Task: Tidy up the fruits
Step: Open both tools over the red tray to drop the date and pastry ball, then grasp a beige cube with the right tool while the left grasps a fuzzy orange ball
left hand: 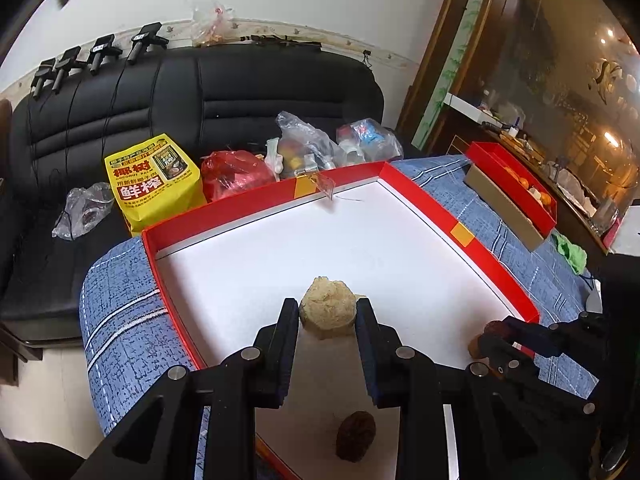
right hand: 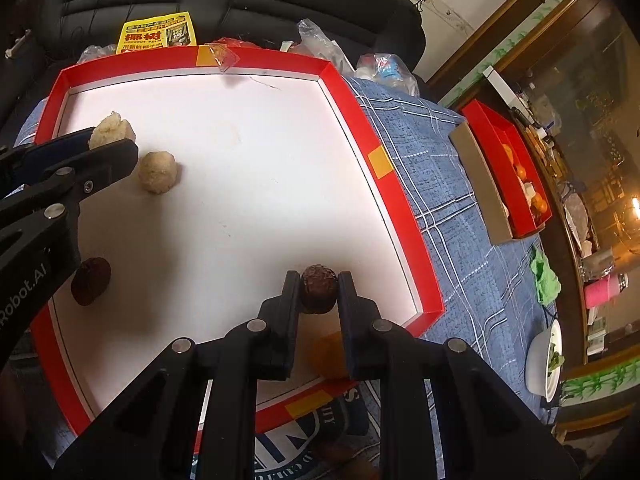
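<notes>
Grippers from both sides angle steeply down into the big red-rimmed tray (right hand: 384,184) on the blue cloth (right hand: 460,200). The left gripper (left hand: 328,312) is clamped on a pale, fibrous fruit (left hand: 328,310), held at the tray's left side, just beside a second pale fruit (right hand: 157,172) lying on the white floor. The right gripper (right hand: 319,290) is clamped on a dark wrinkled fruit (right hand: 318,288) near the tray's right wall. Another dark fruit (right hand: 91,281) lies loose at the near left.

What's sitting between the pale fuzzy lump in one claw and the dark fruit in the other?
In the right wrist view, a second pale lump and another dark fruit lie on the white tray floor between them.
</notes>
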